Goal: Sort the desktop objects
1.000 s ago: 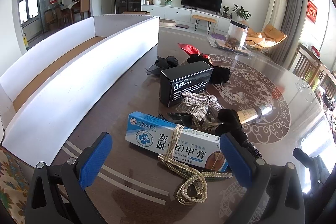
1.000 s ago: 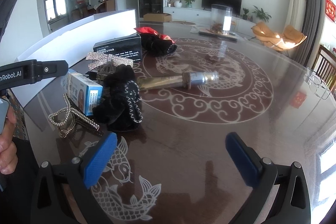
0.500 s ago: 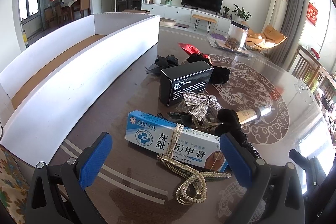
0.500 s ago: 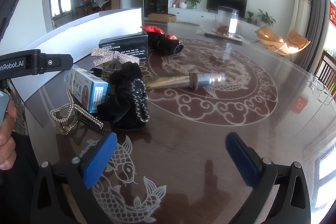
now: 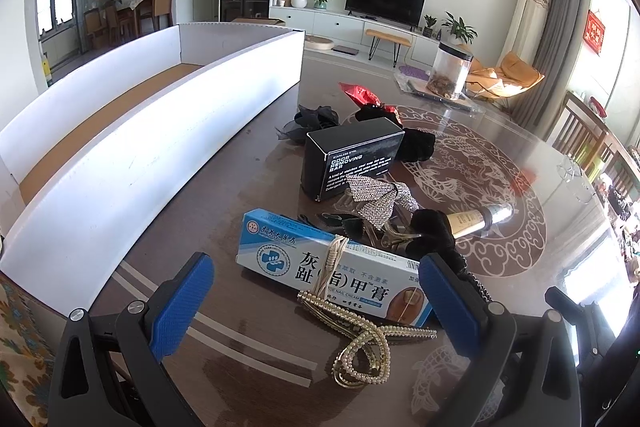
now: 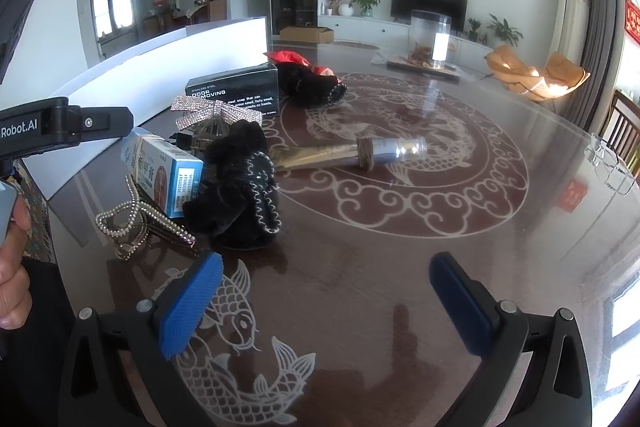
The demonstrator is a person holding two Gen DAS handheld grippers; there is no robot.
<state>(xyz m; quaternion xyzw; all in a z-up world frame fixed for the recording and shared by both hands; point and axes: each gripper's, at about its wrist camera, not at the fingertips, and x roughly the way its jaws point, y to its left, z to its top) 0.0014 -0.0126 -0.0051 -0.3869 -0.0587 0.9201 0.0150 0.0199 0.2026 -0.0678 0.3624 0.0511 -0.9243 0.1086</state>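
A dark, glossy tabletop with a pale dragon and fish pattern carries a small heap of items. The left gripper hovers low over the near edge, its blue-padded jaws spread wide and holding nothing. Just beyond them lies a blue and white nail cream box, with a pearl hair clip draped across it and trailing toward the near side. Farther back stands a black odor removing bar box, with a rhinestone bow resting against its near side. To the right, a black scrunchie touches a gold tube lying flat. A long white cardboard tray runs along the left side. In the right wrist view, the right gripper hangs over bare tabletop, jaws wide and empty, with the scrunchie just beyond its left pad. A hand shows at the far left edge.
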